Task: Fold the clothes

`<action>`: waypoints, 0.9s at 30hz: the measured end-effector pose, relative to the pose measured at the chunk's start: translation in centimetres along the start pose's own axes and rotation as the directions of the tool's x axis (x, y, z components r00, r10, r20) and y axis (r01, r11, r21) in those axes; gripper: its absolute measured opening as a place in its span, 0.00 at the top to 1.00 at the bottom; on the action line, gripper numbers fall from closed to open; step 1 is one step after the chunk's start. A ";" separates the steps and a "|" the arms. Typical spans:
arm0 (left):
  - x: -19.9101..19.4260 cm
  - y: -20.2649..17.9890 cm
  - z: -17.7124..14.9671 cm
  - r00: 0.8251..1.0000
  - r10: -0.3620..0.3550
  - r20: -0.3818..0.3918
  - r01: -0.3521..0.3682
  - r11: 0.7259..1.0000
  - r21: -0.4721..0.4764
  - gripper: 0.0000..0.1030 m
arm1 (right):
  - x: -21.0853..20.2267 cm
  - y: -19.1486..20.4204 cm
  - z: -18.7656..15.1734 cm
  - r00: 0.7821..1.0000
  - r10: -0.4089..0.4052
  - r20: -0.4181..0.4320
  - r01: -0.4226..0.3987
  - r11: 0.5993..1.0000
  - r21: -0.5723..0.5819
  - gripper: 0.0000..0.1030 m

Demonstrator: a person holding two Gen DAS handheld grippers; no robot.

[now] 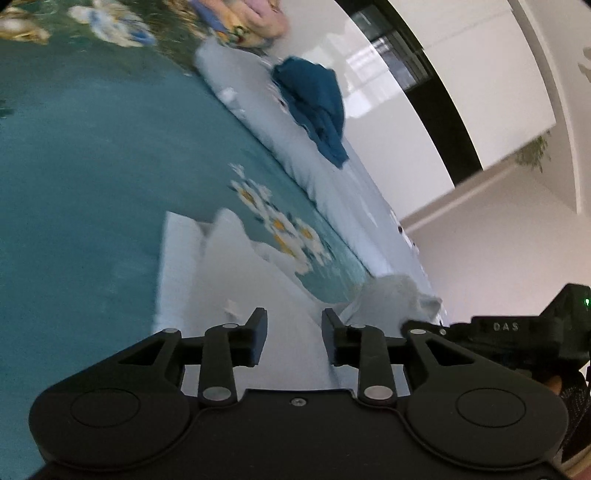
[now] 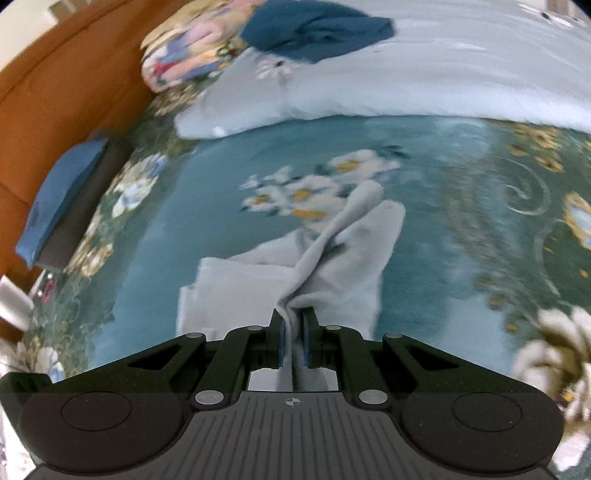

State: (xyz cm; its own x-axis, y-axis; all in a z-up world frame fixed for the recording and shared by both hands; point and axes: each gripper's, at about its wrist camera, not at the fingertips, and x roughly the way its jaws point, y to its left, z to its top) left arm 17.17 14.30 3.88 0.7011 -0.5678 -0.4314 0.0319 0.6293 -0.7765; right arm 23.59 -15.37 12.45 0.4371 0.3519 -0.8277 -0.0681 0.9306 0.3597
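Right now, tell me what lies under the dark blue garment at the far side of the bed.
The dark blue garment lies crumpled on a pale grey quilt, beside a floral pillow. The quilt covers whatever is beneath it there, so the bedspread under it is hidden.

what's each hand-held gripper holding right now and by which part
Right hand-held gripper pinches the pale grey garment by a bunched edge; left hand-held gripper holds nothing.

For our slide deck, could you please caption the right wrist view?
Right gripper shut on a pale grey garment, lifting its edge above the teal floral bedspread.
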 end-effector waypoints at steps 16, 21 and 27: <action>-2.2 2.6 1.0 0.999 0.022 -0.025 -0.023 0.999 -0.045 0.63 | 7.9 8.2 -1.0 0.993 0.018 -0.115 -0.026 0.998 -0.064 0.93; -1.6 1.1 0.1 0.995 0.022 -0.099 -0.017 0.999 0.051 0.56 | 6.1 7.0 0.0 0.997 -0.016 -0.072 0.012 0.998 -0.063 0.92; -0.7 0.9 -1.7 0.973 0.065 -0.223 -0.037 0.991 0.129 0.56 | 7.9 6.7 -0.3 0.993 -0.046 -0.113 0.039 0.997 -0.064 0.77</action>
State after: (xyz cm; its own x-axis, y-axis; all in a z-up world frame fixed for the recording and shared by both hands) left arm 15.50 14.40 2.70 0.5253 -0.6297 -0.5723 0.0981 0.7129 -0.6943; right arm 26.30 -6.34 8.15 0.3355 0.3178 -0.8868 -0.1080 0.9481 0.2990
